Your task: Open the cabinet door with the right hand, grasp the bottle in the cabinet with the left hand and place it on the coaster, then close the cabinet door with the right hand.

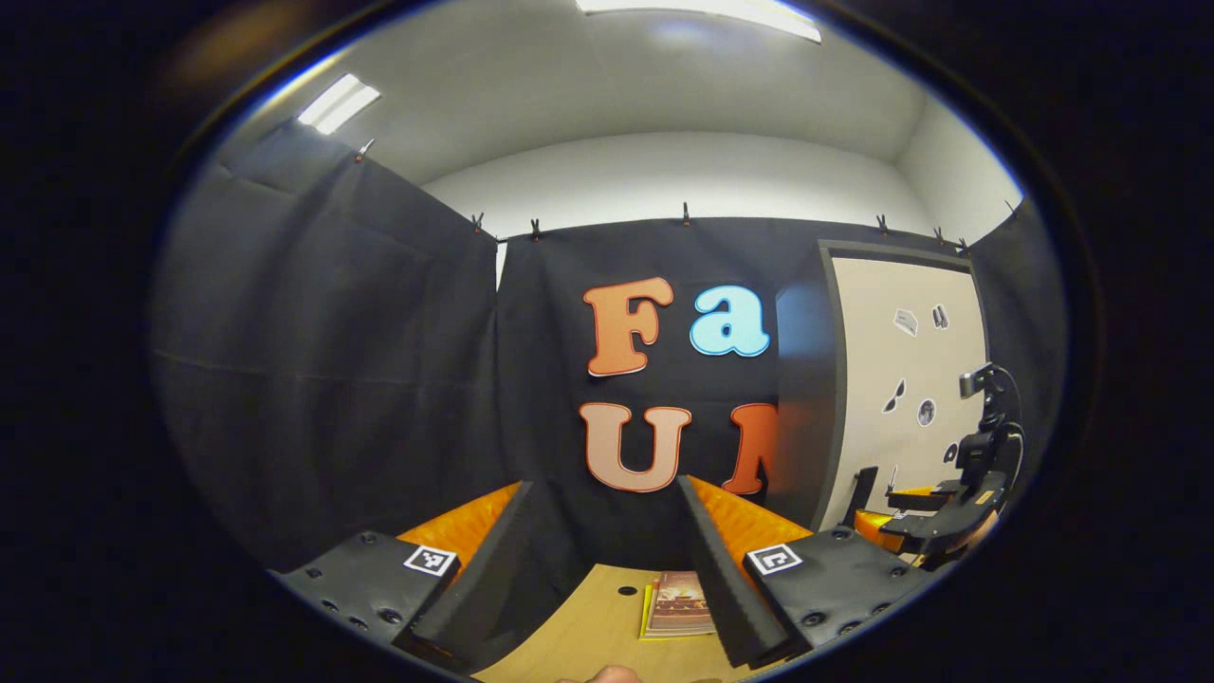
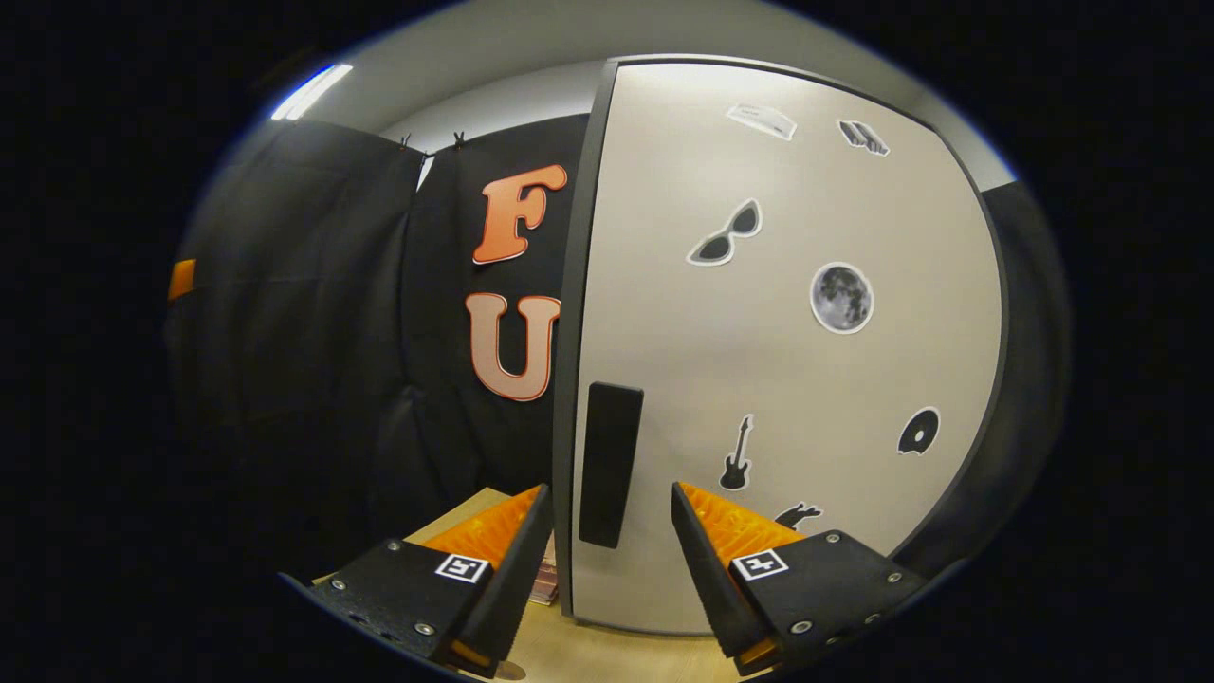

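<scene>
Wooden tabletop is seen nearest in the left gripper view, with a small printed booklet lying flat on it between the spread fingers of the left gripper, which is held open and empty; farther off at the right, the other tool is made out before the pale cabinet.

In the right gripper view the right gripper is likewise held wide open, nothing clasped; its fingers are lined up either side of the dark upright bar handle, near it but not yet touching, so far as can be judged. Behind stands the off-white sticker-dotted cabinet door, still closed, so the bottle is presumably shut away inside and cannot be seen; no coaster can be identified with certainty.

Stiff and rigid, that handle is judged; a grip across its middle should be secure, and the door, probably light, should swing easily. How heavy or slippery the bottle is cannot be told.

Tabletop and booklet are given clearly by the left gripper view; the handle up close is offered by the right.
</scene>
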A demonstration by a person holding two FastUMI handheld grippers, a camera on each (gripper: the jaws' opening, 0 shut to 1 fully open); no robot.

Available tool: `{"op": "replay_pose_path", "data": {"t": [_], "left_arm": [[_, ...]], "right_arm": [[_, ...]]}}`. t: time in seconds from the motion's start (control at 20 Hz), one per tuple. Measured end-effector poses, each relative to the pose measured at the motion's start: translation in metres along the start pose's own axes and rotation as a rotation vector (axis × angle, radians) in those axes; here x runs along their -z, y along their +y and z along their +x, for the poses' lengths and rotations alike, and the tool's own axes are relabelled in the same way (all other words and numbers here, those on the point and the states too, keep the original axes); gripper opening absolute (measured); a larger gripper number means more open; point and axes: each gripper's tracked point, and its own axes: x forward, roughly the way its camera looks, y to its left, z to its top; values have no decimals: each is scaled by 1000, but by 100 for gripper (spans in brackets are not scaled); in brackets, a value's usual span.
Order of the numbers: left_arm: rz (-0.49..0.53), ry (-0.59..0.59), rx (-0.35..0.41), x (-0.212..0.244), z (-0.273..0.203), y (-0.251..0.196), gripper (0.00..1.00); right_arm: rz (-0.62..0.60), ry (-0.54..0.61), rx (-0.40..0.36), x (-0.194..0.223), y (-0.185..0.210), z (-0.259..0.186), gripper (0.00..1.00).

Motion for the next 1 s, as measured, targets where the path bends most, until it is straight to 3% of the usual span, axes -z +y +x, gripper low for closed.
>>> {"op": "replay_pose_path", "data": {"t": [0.05,0.1,0.25,0.3,0.35,0.5,0.55,0.6,0.75,0.85,0.9,1.0], "left_arm": [[5,2,-2,1,-3,2,92],[14,4,-9,2,-6,6,96],[39,4,-35,3,-17,16,96],[43,3,-43,3,-21,19,92],[44,3,-50,4,-24,23,96],[41,13,-61,9,-31,27,92],[39,17,-67,11,-34,30,96],[39,19,-72,12,-36,32,92],[31,25,-85,17,-42,37,100],[25,33,-82,22,-43,35,100],[26,38,-79,25,-42,33,92],[39,42,-79,29,-38,29,96]], "right_arm": [[1,10,14,2,-1,6,78],[13,14,24,4,-1,11,76],[62,30,49,9,-3,26,70],[76,30,55,9,-4,31,66],[91,35,63,10,-4,35,63],[139,45,71,11,-1,47,49],[149,48,77,12,-1,50,47],[166,56,80,14,1,53,42],[175,46,97,13,0,51,36],[183,48,95,14,1,50,32],[189,55,92,15,1,50,28],[186,56,79,15,2,48,25]]}}
